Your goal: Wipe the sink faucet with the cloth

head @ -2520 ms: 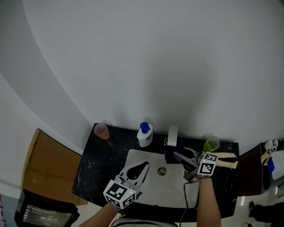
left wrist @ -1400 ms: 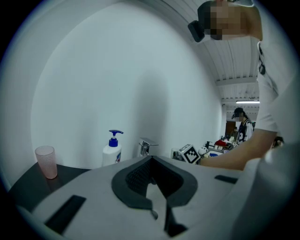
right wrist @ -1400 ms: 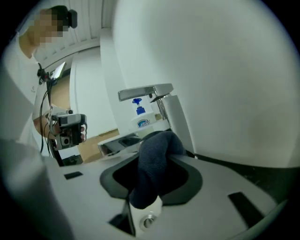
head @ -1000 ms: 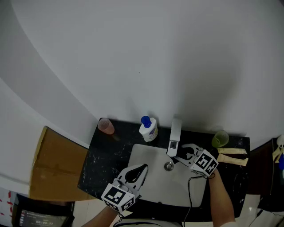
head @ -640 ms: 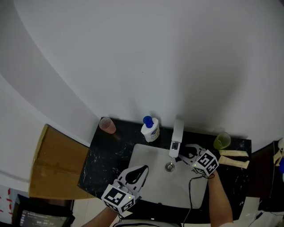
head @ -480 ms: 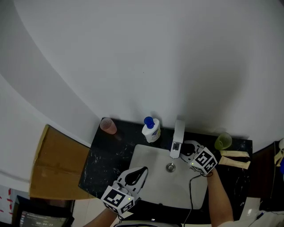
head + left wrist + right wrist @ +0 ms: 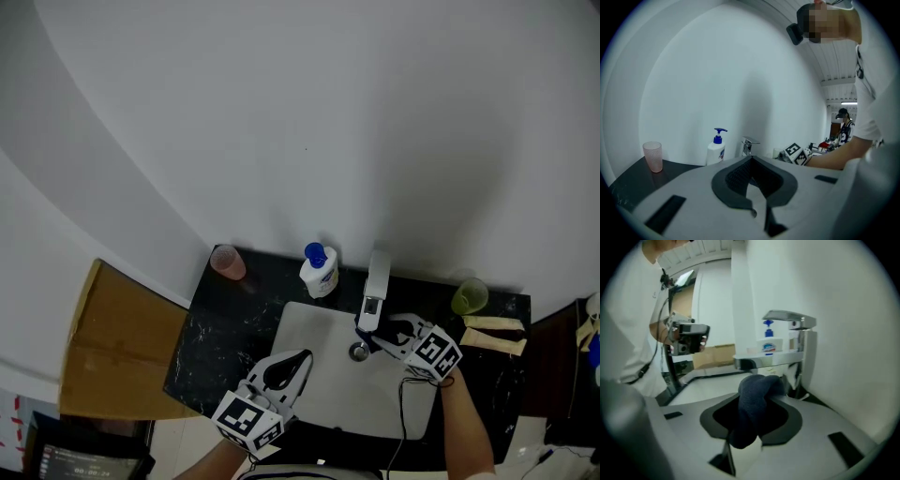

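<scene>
One dark-blue bunched cloth (image 7: 751, 404) | pinched in right tongs (image 7: 371, 336) near chrome faucet (image 7: 376, 279) | left tongs (image 7: 301, 358) closed, empty

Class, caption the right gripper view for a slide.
Right gripper clamps a bunched dark blue cloth beneath the chrome sink faucet spout.

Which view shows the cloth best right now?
The right gripper view: the cloth fills the middle, bunched in the right gripper just below the faucet spout. The head view shows only a dark speck; the left gripper view shows none.
</scene>
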Demonstrator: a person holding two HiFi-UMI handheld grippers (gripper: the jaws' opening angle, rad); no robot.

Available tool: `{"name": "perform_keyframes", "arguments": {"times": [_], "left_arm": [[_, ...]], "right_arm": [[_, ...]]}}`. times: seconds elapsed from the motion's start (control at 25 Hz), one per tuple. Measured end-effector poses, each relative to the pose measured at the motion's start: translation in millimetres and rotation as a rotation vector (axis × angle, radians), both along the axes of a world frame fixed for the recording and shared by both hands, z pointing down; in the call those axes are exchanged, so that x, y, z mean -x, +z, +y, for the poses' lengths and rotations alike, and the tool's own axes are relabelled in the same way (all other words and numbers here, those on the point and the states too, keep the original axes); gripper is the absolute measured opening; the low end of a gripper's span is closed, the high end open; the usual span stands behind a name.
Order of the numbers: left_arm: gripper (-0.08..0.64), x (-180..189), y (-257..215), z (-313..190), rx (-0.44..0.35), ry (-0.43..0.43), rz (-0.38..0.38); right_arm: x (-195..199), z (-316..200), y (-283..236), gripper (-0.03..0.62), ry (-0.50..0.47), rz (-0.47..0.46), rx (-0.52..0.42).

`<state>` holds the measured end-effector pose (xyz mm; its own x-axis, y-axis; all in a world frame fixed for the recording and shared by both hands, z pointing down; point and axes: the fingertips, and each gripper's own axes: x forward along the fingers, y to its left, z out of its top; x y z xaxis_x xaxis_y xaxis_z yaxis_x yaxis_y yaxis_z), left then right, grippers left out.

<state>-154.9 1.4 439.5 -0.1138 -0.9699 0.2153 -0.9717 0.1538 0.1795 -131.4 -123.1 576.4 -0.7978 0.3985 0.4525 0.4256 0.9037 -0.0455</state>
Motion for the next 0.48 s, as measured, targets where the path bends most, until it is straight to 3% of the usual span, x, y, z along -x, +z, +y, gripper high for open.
{"name": "perform_keyframes", "arguments": {"times": [0.08, 0.16, 0.28, 0.48], "left_arm": [[0.0, -1.8, -2.6, -2.0, -0.002, 0.006, 0.006], [0.0, -4.2, -3.3, -4.3, -0.005, 0.014, 0.01], [0.0, -6.1, -2.2, -6.6, -0.014, 0.021, 0.01], [0.0, -8.0, -1.8, -6.9, -0.023, 0.029, 0.01]], "right_arm": [[17.1, -30.1, -3.2, 0.129, 0.117, -0.032, -0.026], [29.5, -43.1, -11.7, 0.129, 0.155, -0.061, -0.031], [29.8, -24.5, -20.1, 0.129, 0.068, -0.067, -0.04], [-12.4, 34.0, -21.7, 0.129, -0.112, -0.028, 0.017]]}}
